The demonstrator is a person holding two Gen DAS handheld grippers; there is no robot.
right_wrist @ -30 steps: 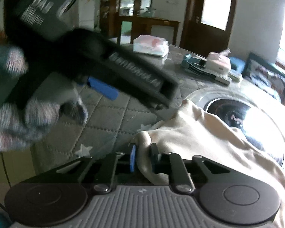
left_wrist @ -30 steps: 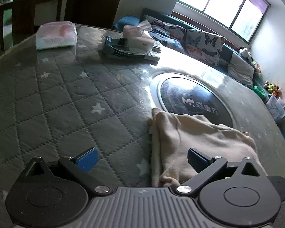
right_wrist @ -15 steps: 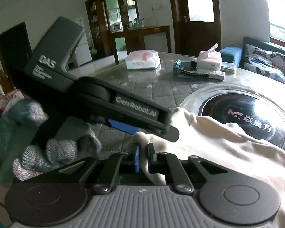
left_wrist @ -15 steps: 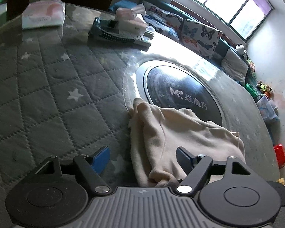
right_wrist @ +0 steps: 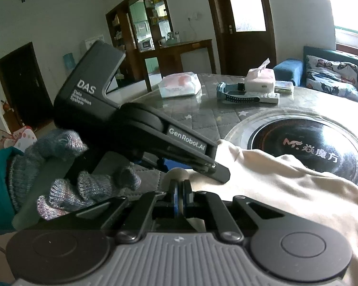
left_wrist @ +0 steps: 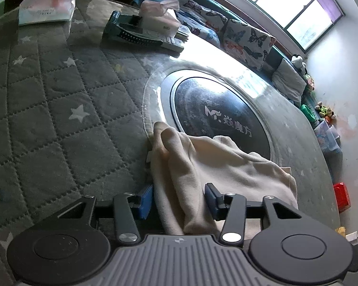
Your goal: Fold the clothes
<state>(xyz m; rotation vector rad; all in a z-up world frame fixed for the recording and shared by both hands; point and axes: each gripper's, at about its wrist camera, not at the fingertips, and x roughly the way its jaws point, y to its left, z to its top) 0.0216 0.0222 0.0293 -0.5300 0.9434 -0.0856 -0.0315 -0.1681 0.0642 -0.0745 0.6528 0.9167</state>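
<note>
The desk (left_wrist: 47,128) under me is the biggest thing here, round, covered in grey quilted cloth with white stars; its near edge is cut off by my own gripper bodies in both views. Set into its middle is a dark glossy disc (left_wrist: 217,109) with white lettering, part glared out by the window light.

The cream garment (left_wrist: 217,166) lies bunched on the near side of the desk, its far edge overlapping the rim of the disc. How many layers are in the bundle I cannot tell, and its near end disappears beneath my grippers.

My left gripper (left_wrist: 177,201) is spread, one blue pad on each side of a ridge of the cloth; the left pad sits just beside the fabric, but I cannot make out whether either pad touches it. In the right wrist view its black body (right_wrist: 140,128) and my gloved left hand (right_wrist: 66,181) block much of the desk's left part.

My right gripper (right_wrist: 181,196) is clenched on a fold of the garment, the pads nearly together with cloth rising between them.

At the far side sit a white wipes pack (right_wrist: 180,84), a tissue box (right_wrist: 260,77) and a dark flat device (right_wrist: 236,95) I cannot identify.
</note>
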